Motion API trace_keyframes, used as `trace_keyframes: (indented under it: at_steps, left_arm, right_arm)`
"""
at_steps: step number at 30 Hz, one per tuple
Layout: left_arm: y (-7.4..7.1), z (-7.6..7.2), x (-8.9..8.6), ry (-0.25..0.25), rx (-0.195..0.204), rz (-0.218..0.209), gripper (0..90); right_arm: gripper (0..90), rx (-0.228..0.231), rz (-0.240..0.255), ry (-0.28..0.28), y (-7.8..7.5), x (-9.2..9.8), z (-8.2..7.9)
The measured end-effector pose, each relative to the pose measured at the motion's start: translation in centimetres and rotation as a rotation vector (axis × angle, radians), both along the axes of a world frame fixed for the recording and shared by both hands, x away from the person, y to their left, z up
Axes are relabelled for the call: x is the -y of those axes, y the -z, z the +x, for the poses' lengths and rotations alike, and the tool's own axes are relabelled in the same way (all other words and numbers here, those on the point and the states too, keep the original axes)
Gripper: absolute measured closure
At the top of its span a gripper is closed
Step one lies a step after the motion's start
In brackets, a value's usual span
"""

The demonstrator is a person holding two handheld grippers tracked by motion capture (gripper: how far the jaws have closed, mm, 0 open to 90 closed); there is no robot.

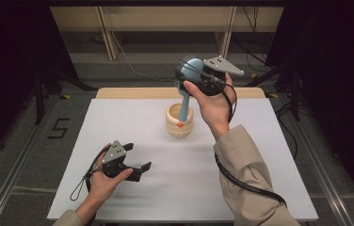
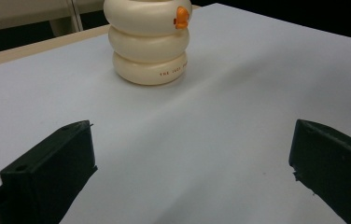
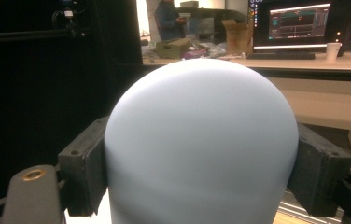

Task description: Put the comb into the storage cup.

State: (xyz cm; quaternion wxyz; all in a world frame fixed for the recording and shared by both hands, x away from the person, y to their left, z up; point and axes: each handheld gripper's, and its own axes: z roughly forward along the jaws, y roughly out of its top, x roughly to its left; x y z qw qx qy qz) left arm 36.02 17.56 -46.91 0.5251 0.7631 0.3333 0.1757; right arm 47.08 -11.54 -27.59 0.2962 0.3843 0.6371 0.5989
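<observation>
Bare table (image 1: 132,122) around lone cream holder (image 1: 180,123)

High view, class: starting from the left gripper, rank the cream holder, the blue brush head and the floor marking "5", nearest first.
From the left gripper:
1. Cream holder, mid-table, to its upper right.
2. Floor marking "5", off the table's left edge; close to the holder's distance, so tentative.
3. Blue brush head, raised in the right gripper.

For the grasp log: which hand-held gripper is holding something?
The right hand-held gripper, raised above the cream holder, clamps the blue brush; the left is open.

floor (image 1: 34,136): taped "5" | cream holder (image 2: 149,46): small red print, partly legible "THE"
</observation>
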Motion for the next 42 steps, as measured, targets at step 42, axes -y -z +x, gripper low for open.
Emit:
trace_keyframes:
  at_steps: [42]
  left_arm:
    - [0.1,0.1,-0.1,-0.003,-0.002,0.001,0.0]
  right_arm:
    - [20.2,-0.004,0.006,0.032,0.2,0.0,1.5]
